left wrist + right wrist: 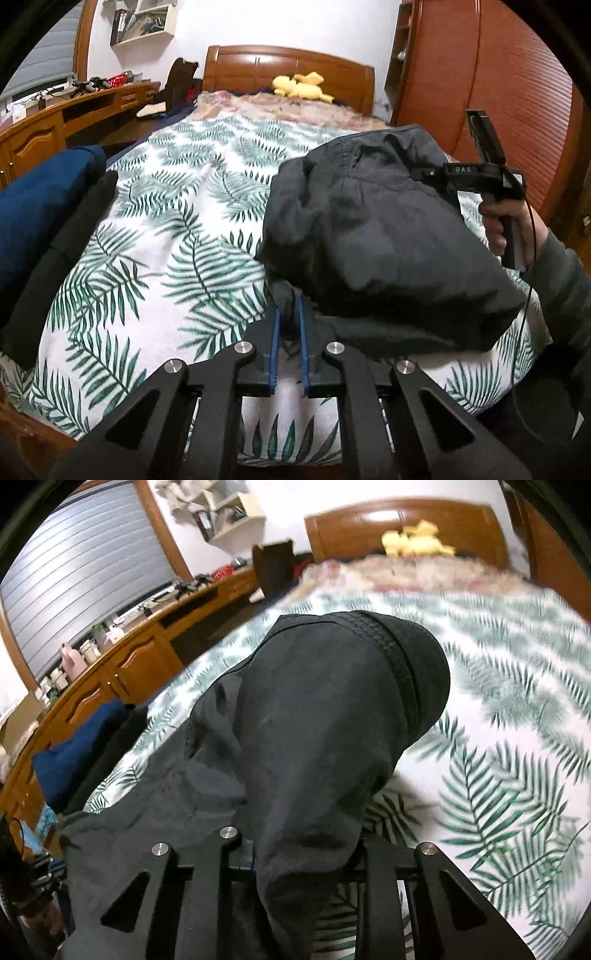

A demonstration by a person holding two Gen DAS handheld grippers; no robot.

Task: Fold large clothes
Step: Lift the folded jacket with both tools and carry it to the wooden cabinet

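Your left claw point(289, 314) pinches the near edge of the dark garment point(373, 236) heaped on the bed point(177, 221), your right claw point(306, 864) clamps its bunched cloth; lift both evenly, keeping edges aligned.

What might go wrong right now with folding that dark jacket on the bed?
The left gripper pinches only a thin edge of the dark jacket, so the cloth may slip out. The right gripper is buried in a thick bunch, which may fold crookedly. The folded blue and black clothes nearby might get knocked.
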